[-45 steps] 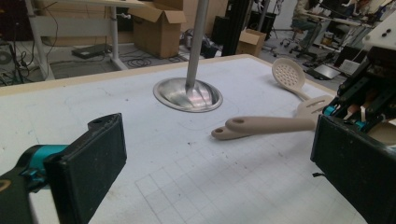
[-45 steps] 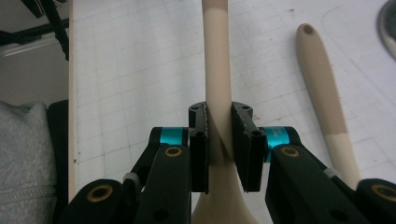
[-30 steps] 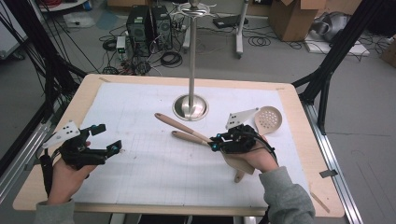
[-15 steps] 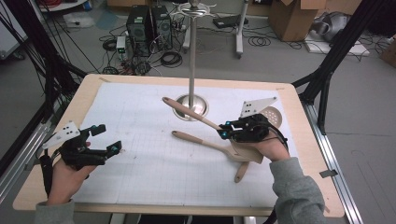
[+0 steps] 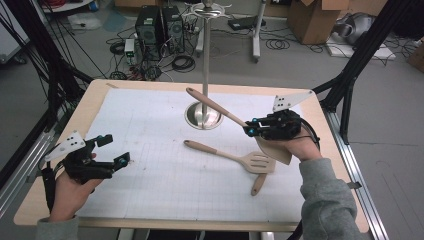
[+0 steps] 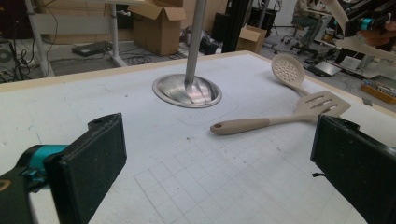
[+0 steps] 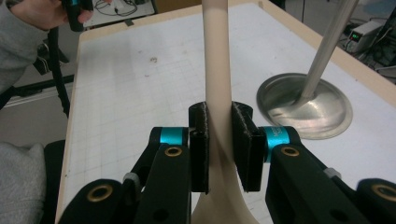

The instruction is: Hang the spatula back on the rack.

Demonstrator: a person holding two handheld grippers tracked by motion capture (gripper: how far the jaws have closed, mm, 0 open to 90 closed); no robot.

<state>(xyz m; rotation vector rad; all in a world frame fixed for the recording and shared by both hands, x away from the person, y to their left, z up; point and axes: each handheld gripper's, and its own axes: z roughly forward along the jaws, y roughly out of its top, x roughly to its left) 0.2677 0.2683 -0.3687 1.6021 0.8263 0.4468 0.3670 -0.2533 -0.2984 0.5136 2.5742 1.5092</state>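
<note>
My right gripper (image 5: 248, 129) (image 7: 219, 140) is shut on the handle of a beige solid spatula (image 5: 215, 106) (image 7: 215, 60) and holds it off the table. Its handle points up and left toward the metal stand's pole (image 5: 206, 55), and its blade hangs under the hand. A beige slotted spatula (image 5: 257, 162) (image 6: 322, 105) lies flat on the white mat. A perforated skimmer (image 6: 288, 70) lies beside it, its handle end (image 5: 258, 184) poking out below the slotted spatula. My left gripper (image 5: 114, 150) (image 6: 224, 172) rests open at the left, with nothing between its jaws.
The stand's round metal base (image 5: 202, 116) (image 6: 187, 91) (image 7: 306, 107) sits at the table's back middle. The wooden table edge (image 5: 60, 150) frames the mat. Boxes, cables and computer towers lie on the floor beyond the table.
The right gripper has risen with the solid spatula, lifting it off the mat and carrying it right and toward the far side. The left gripper has stayed put.
</note>
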